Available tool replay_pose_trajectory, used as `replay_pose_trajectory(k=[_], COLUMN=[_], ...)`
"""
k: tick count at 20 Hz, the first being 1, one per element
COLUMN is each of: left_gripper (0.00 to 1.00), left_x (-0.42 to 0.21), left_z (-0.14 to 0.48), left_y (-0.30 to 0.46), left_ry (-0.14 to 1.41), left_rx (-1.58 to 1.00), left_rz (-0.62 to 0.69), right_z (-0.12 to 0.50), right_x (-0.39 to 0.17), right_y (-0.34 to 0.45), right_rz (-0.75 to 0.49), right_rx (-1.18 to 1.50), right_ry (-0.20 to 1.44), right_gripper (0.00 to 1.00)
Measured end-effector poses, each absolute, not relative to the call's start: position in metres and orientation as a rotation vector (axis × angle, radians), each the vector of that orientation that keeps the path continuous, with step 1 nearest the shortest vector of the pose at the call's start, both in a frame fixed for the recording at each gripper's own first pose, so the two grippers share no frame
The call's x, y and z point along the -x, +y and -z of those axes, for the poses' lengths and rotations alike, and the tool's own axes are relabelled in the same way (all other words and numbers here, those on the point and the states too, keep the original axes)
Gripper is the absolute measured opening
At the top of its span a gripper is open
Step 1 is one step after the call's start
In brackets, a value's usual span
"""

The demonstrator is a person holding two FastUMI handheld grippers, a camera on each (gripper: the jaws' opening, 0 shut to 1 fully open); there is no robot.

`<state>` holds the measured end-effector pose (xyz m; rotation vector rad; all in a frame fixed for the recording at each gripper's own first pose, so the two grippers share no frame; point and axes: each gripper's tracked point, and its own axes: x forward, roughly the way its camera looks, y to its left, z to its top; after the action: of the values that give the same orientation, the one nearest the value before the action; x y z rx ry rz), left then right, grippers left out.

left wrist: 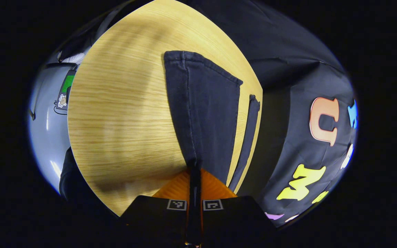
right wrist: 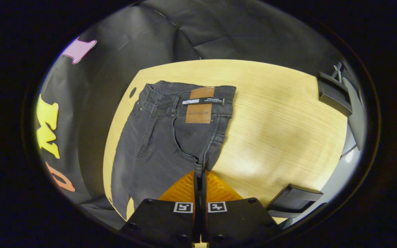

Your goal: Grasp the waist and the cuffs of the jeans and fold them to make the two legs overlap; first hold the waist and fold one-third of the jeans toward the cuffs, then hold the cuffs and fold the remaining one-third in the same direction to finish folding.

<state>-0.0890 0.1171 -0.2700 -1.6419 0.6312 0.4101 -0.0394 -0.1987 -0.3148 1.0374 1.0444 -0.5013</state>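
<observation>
The dark grey denim jeans [right wrist: 171, 137] lay flat on the pale wood-grain table [right wrist: 281, 124], filling the centre-left of the right gripper view, with the waistband and its tan leather patch [right wrist: 200, 109] toward the top. There the right gripper [right wrist: 200, 172] was pinched closed on the fabric near the crotch seam. In the left gripper view the left gripper [left wrist: 194, 167] was clamped on a leg that ran up the middle of the frame, the second leg [left wrist: 248, 144] lying apart at right. The legs apparently did not overlap yet, so every fold remained.
</observation>
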Motion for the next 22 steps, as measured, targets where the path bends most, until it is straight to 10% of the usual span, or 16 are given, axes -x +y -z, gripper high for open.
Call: replay_pose_trajectory(k=[22], left_gripper=[0.03], left_x=[-0.144], left_z=[0.160], left_y=[0.125], left_ry=[0.718], left_rx=[1.251], left_rz=[-0.122], right_z=[0.203], right_x=[-0.198], right_y=[-0.155], right_rz=[0.186], right_rx=[-1.075], right_ry=[0.761], right_gripper=[0.01])
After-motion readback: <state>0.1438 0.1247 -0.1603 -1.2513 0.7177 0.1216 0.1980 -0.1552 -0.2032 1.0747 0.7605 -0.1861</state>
